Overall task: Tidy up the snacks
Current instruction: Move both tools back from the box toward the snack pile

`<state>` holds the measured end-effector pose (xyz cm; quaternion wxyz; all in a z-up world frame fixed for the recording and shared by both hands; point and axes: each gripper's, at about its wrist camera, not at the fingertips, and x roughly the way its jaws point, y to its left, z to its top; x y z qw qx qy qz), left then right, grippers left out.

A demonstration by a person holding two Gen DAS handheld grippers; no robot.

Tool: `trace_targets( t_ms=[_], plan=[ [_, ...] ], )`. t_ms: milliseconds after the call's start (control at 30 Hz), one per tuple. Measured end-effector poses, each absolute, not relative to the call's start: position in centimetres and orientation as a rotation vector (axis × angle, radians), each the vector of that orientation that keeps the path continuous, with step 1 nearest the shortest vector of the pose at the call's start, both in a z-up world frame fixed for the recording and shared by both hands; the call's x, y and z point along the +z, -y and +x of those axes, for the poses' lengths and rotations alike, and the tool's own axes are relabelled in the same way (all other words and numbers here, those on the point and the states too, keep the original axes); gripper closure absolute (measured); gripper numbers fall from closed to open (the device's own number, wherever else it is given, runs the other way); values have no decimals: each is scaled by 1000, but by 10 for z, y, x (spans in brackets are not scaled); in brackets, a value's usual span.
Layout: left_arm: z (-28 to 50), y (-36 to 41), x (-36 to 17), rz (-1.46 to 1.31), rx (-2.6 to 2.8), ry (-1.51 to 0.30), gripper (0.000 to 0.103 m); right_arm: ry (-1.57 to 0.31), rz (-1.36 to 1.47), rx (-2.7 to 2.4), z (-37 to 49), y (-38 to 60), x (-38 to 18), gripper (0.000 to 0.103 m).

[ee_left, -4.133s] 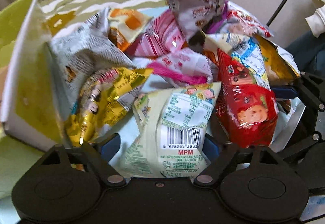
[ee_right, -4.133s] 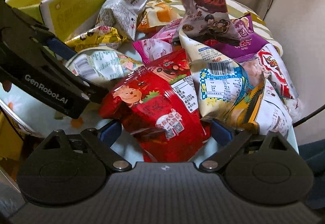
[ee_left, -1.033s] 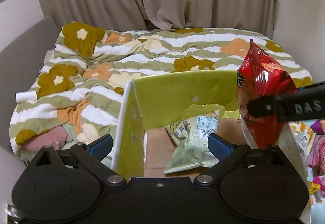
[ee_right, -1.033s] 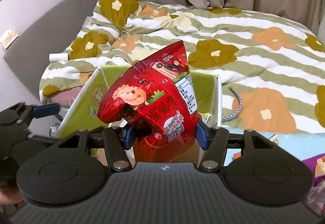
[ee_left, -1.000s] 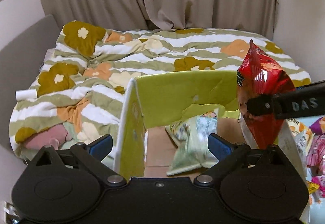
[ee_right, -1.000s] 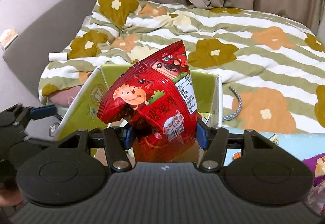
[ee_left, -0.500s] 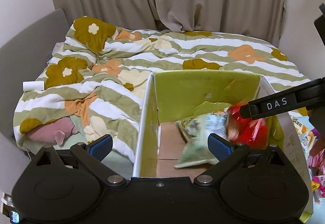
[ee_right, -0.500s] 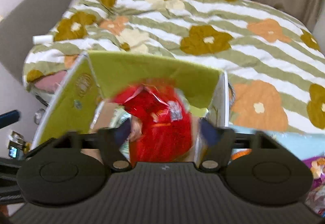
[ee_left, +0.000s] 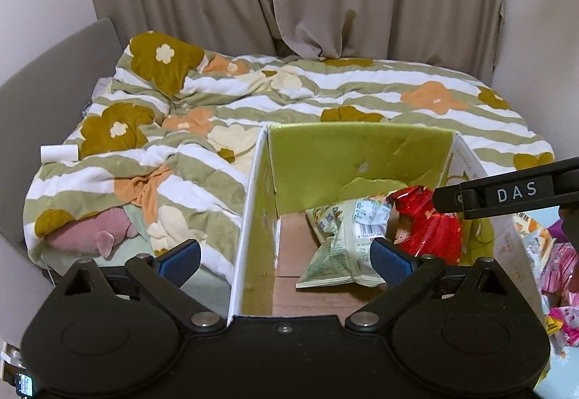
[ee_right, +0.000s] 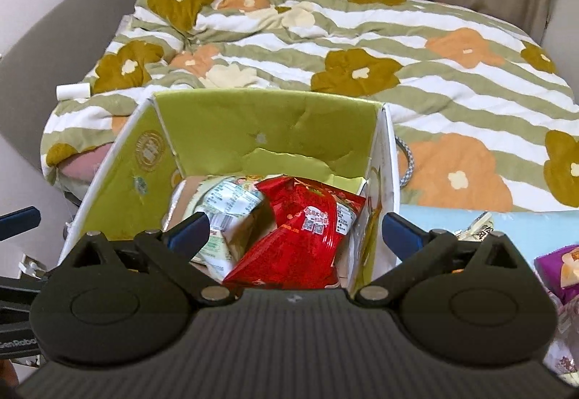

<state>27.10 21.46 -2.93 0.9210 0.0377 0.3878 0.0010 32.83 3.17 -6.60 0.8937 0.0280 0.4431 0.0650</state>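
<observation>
- Right gripper [ee_right: 293, 232] hovers above the green cardboard box [ee_right: 267, 131], fingers spread, empty; red snack bag [ee_right: 304, 239] lies inside, leaning on the pale green snack bag [ee_right: 224, 207]
- Left gripper [ee_left: 286, 259] likewise spread, holding nothing
- Lift both straight clear of the box walls before fetching more

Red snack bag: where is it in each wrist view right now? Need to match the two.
Left wrist: red snack bag sits right of centre, inside the green box at its right wall, beside the pale green bag.
Right wrist: red snack bag lies at lower centre in the green box, partly over the pale green bag.
Shared landmark: the box's dented green back wall.
</observation>
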Motion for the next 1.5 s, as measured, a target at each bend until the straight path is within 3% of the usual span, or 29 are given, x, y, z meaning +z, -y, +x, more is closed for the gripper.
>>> trace_targets(
  t_ms=[400,800,1200,1500],
  plan=[
    [223,-177,10,86,8,-712,1,-803,84,178,270,-7,-13,0],
    [160,-70,24,68,-65,-676,1,-704,61,187,176,97,29,0],
    [119,48,-7,57,-147,-746,1,-734,68,109,98,243,2,0],
    [128,88,-50,32,-164,-863,2,-814,44,142,61,298,-50,0]
  ],
)
